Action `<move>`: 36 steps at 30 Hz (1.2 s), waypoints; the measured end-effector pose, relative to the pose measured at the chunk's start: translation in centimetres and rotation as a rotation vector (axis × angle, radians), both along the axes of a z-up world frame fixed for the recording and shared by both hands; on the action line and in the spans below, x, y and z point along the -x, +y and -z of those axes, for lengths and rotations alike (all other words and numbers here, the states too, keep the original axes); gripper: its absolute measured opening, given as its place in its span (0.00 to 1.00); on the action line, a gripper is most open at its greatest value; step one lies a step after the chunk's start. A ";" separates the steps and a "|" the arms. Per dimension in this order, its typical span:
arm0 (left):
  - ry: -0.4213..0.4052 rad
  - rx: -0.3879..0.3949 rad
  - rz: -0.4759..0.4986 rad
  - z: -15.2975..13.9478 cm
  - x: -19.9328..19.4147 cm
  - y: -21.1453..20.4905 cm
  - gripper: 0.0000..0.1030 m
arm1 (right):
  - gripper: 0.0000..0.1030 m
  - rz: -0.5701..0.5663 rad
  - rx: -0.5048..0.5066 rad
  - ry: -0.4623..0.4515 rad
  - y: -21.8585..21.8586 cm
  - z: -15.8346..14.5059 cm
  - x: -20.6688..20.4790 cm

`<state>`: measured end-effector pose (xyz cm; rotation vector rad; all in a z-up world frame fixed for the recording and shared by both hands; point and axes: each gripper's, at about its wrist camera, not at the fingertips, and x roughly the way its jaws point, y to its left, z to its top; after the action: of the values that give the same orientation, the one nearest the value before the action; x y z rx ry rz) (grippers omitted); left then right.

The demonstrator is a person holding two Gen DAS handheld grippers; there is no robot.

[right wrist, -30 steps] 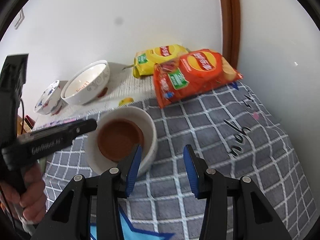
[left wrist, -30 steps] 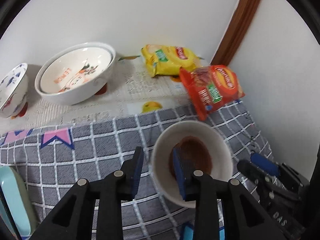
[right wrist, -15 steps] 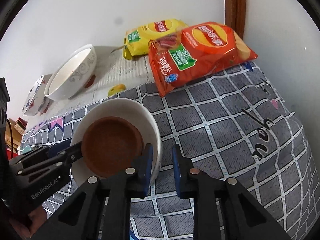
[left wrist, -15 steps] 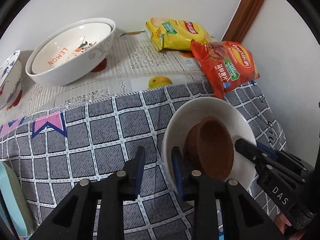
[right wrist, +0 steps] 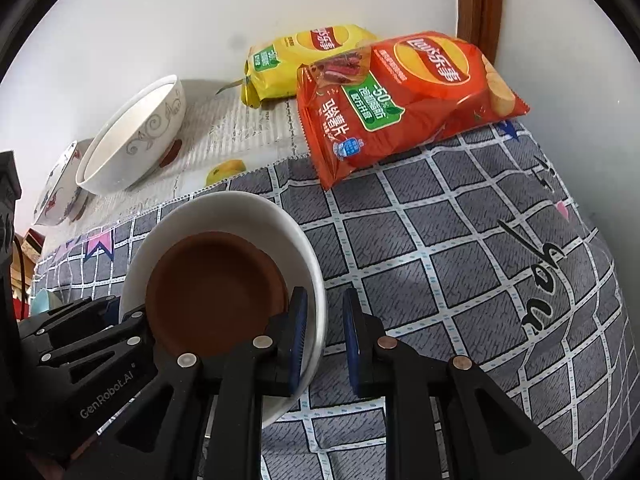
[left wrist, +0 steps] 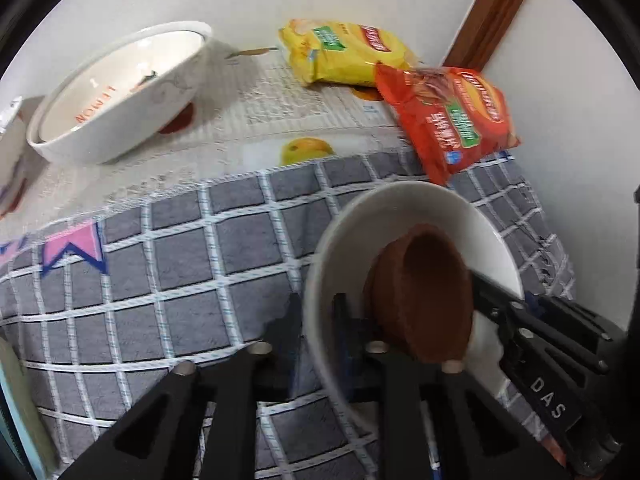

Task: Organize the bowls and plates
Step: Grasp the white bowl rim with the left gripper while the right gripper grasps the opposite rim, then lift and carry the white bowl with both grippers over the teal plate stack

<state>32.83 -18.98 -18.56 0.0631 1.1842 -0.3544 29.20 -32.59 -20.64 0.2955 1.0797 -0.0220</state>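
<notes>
A white bowl (left wrist: 400, 216) (right wrist: 240, 212) with a small brown dish (left wrist: 432, 292) (right wrist: 216, 288) inside it sits on the grey checked cloth (left wrist: 180, 260). My left gripper (left wrist: 318, 320) straddles the bowl's near-left rim, one pad inside and one outside. Its jaws are closing tight on the rim. My right gripper (right wrist: 324, 328) straddles the opposite rim, its jaws closing with the bowl wall between the blue pads. Each view shows the other gripper's black fingers (left wrist: 516, 320) (right wrist: 100, 332) at the far side of the bowl.
A large white bowl lettered LEMON (left wrist: 120, 92) (right wrist: 132, 140) and a small patterned bowl (right wrist: 56, 192) stand at the back left by the wall. A yellow chip bag (left wrist: 344, 52) and a red chip bag (left wrist: 452, 112) lie at the back right. A teal plate edge (left wrist: 16, 420) shows far left.
Both grippers came down closer to the white bowl, and their jaws narrowed from well apart to pinching its rim from opposite sides.
</notes>
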 end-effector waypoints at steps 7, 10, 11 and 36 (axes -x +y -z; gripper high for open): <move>0.008 0.017 -0.014 -0.2 1.0 0.5 0.11 | 0.09 0.043 0.009 -0.007 0.3 -0.6 0.8; 0.002 0.014 -0.018 -0.8 1.9 0.9 0.11 | 0.09 0.044 0.007 -0.011 0.4 -1.3 1.7; -0.002 0.012 -0.020 -1.0 2.1 1.1 0.11 | 0.09 0.048 0.003 -0.012 0.6 -1.6 2.0; -0.101 -0.003 -0.130 -8.2 7.2 12.3 0.11 | 0.09 -0.036 -0.049 -0.096 10.7 -8.3 6.0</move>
<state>25.67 -6.67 -10.37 0.0069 1.0835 -0.2324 23.18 -21.84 -12.31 0.3184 0.9907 0.0508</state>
